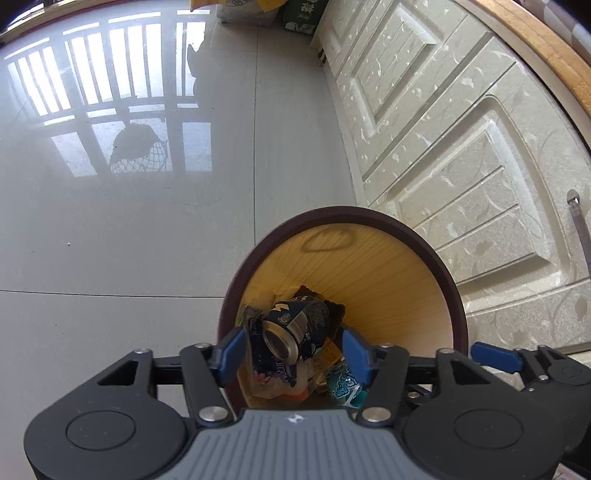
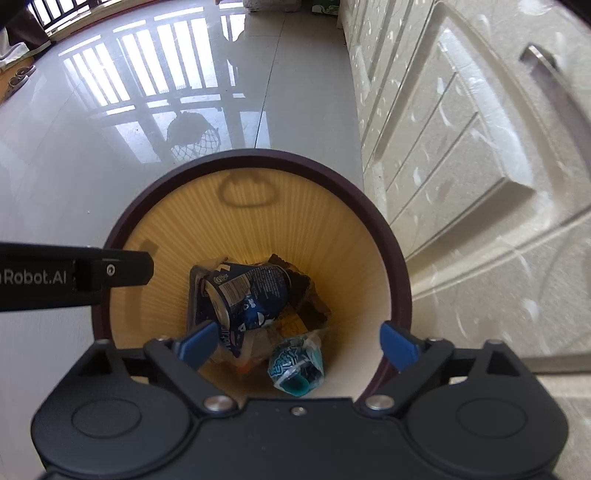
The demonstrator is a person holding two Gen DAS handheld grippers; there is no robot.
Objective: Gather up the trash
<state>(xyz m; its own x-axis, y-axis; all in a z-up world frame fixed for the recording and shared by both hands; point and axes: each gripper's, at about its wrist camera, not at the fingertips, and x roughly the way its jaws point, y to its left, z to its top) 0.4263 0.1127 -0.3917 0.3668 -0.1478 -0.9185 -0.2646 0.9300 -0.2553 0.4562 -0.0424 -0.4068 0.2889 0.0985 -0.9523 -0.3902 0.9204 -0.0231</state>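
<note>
A round bin with a dark rim (image 1: 332, 214) (image 2: 258, 155) and a yellow inside stands on the floor beside a cabinet. At its bottom lie a crushed dark blue can (image 1: 299, 325) (image 2: 243, 295), a teal wrapper (image 1: 345, 387) (image 2: 295, 369) and other crumpled packets. My left gripper (image 1: 293, 349) hangs open over the bin's left side, with nothing between its blue pads. My right gripper (image 2: 299, 343) stands wide open over the bin's mouth, also empty. The left gripper's black body (image 2: 74, 277) reaches in from the left in the right wrist view.
Cream embossed cabinet doors (image 1: 461, 147) (image 2: 461, 166) with a metal handle (image 2: 554, 81) run along the right, close to the bin. Glossy tiled floor (image 1: 110, 221) spreads to the left. Boxes and bags (image 1: 258, 11) stand at the far end, and sandals (image 2: 18, 77) lie far left.
</note>
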